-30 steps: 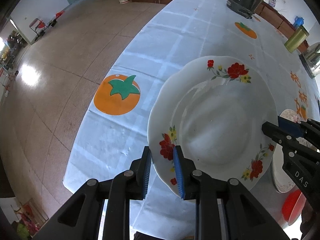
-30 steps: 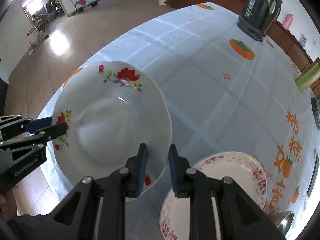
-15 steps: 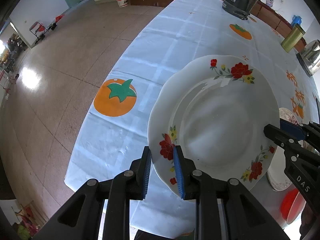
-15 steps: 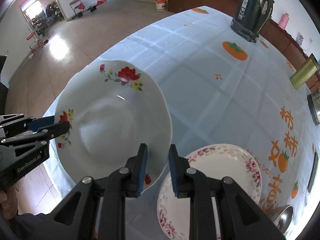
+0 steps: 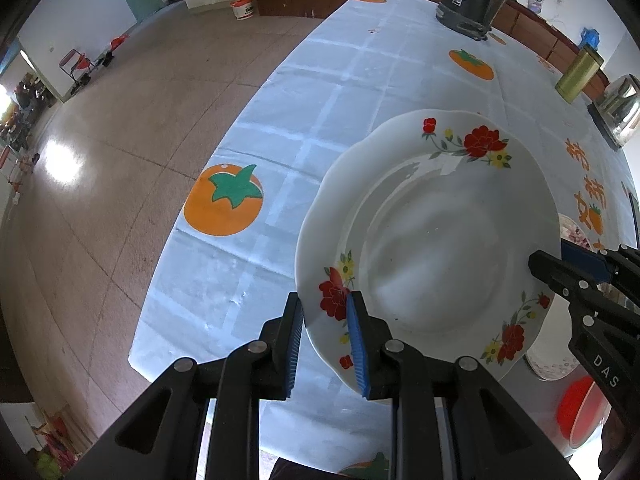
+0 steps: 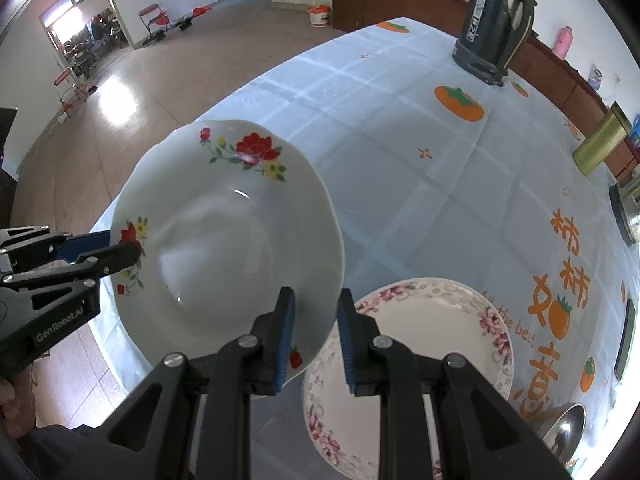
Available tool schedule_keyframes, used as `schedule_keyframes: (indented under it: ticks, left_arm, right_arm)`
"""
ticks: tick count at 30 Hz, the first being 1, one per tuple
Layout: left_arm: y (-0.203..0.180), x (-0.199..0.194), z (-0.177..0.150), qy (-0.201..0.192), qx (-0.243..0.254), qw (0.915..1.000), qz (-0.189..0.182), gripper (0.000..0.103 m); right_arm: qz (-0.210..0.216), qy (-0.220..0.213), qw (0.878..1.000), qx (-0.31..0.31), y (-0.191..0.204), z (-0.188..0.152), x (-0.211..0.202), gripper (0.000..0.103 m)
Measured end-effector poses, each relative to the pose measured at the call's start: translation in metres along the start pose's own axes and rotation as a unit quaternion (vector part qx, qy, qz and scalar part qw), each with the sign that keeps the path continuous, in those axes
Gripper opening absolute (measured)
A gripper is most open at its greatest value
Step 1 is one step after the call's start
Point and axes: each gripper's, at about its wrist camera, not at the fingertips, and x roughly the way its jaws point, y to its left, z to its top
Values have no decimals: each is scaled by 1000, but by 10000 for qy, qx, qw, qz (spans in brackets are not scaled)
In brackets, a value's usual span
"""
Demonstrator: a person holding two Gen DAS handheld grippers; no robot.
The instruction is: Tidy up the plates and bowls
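I hold the white scalloped porcelain plate with red flowers (image 5: 432,248) between my left tongs (image 5: 325,340) and right tongs (image 6: 314,336), each pinching an opposite rim. It has risen a little from the surface (image 6: 400,128), so the carrying has begun. It is round, without long axis, hollow side up, just left of the pink-flowered plate (image 6: 432,328).

Both tongs are black plastic frames with silver screw heads and ribbed blue pads: left tongs (image 5: 325,334) marked "GenRobot.AI", right tongs (image 6: 314,330) lettered "DAS".
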Motion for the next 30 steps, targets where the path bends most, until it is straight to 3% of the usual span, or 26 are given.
schedule_keyframes:
  ticks: [30]
  left_arm:
    - [-64,-9,-5,-73,548,9983,-170,25]
  right_arm:
    - [-234,-49,9985,483,-48,-34,-24,21]
